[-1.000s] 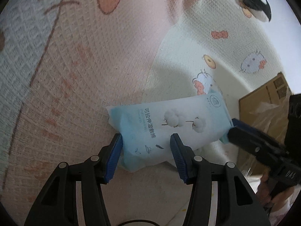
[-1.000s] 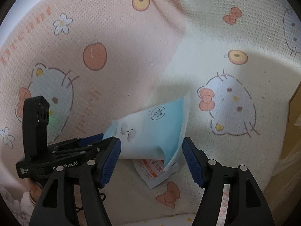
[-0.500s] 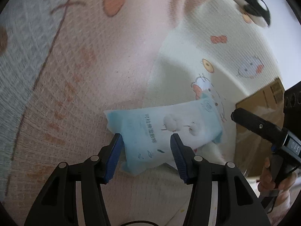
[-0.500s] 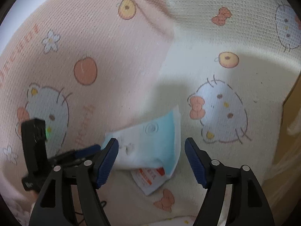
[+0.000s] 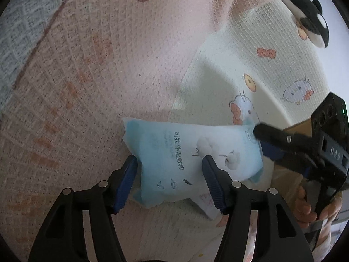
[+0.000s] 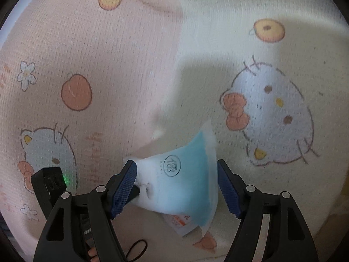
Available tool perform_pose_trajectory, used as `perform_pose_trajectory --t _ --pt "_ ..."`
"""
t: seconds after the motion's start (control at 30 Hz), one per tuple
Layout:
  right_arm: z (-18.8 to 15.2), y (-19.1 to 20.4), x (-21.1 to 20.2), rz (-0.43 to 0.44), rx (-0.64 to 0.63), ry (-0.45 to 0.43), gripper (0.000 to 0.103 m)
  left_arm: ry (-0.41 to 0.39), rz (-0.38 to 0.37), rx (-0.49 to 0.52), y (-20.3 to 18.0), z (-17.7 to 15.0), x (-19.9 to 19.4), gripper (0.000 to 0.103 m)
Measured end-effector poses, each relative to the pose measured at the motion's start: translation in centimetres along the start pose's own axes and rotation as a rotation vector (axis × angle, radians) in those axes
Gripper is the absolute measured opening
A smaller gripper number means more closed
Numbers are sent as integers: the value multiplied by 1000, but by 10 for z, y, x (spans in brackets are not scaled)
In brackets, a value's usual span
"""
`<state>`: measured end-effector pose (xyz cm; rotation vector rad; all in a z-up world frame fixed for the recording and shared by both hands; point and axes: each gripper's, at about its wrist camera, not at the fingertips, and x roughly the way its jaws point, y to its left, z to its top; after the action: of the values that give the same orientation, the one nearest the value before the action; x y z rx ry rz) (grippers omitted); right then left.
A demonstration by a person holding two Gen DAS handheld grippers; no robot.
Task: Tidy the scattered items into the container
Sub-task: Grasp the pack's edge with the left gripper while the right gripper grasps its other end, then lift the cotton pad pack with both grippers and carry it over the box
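A light blue wipes pack (image 5: 181, 152) with cotton pictures lies on the patterned blanket. My left gripper (image 5: 170, 166) straddles its near left end. Its jaws are opening, with the pack between them and the pads not squeezing it. My right gripper (image 5: 261, 142) comes in from the right with one finger over the pack's far end. In the right wrist view that end of the pack (image 6: 185, 179) fills the gap of the right gripper (image 6: 175, 168), whose jaws stand wide. A small sachet with orange print (image 6: 183, 222) lies under the pack.
A brown cardboard box (image 5: 298, 126) shows at the right behind the right gripper. A black and white orca plush (image 5: 309, 15) lies at the top right. A person's hand (image 5: 305, 209) holds the right gripper. The cat-print blanket (image 6: 130, 65) covers the whole surface.
The right gripper has moved in from the right until its fingers straddle the pack's end. The left jaws stand a little wider. The pack has turned slightly.
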<state>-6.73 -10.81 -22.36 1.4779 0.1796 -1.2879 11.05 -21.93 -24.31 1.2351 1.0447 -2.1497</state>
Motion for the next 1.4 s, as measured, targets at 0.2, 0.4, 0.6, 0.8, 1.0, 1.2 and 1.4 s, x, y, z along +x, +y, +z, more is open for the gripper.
perform_pose_trajectory --t 0.2,0.4,0.6,0.8,1.0,1.2,1.4 --pt "-3 1 11 -53 13 95 72 23 -32 -37 -4 14 11 66" --pt "-5 -1 17 -50 37 151 72 38 -47 -22 -15 20 15 66" --pt "-9 8 -2 -26 28 135 73 -36 -38 59 -36 20 -13 66" --pt "-9 34 -38 -55 -37 95 73 -167 -14 200 -70 24 -60 66" --pt "-9 57 -84 -31 -60 9 73 -312 1 333 -105 28 -102 66" --pt "-9 68 -127 -51 -89 -94 73 -367 -31 400 -138 33 -127 66" --pt "-11 61 -168 -48 -92 -188 73 -435 -45 499 -183 31 -143 66"
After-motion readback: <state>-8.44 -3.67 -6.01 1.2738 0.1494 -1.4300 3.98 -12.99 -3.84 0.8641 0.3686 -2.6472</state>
